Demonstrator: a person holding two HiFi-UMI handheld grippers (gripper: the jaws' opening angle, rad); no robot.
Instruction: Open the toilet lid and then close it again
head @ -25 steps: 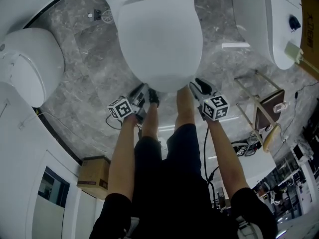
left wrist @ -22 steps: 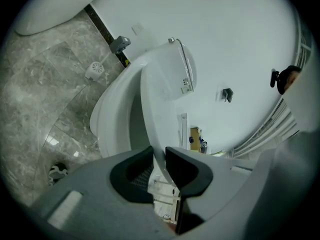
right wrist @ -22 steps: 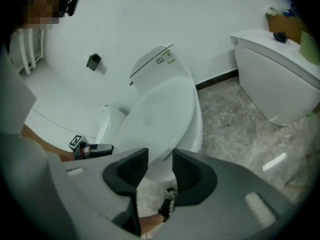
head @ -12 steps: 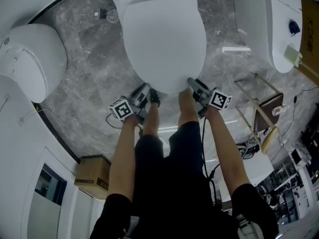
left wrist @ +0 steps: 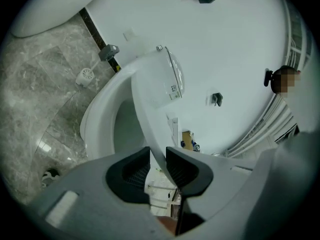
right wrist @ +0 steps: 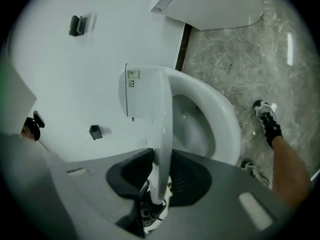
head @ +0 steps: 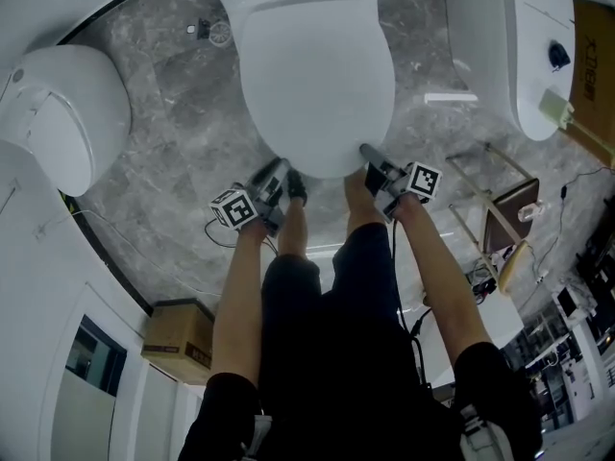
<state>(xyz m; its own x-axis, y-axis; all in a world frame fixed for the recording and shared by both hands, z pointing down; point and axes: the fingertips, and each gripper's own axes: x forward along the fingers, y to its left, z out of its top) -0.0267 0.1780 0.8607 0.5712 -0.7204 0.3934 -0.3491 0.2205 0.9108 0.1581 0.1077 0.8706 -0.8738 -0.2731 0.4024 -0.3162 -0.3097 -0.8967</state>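
Observation:
The white toilet lid fills the upper middle of the head view, its front edge raised off the seat and bowl. My left gripper is shut on the lid's front-left edge; in the left gripper view the thin lid edge runs between the pads. My right gripper grips the front-right edge. Its jaws have just been closing, and in the right gripper view the lid stands on edge between them, pressed from both sides. The open bowl shows beside it.
Other white toilets stand at the left and right. A cardboard box and a wooden frame sit on the grey marble floor. The person's legs and black-and-white shoes are just in front of the bowl.
The right gripper has rolled, moved in toward the lid's front-right edge and closed onto it. The left gripper, still on the lid edge, has lifted slightly.

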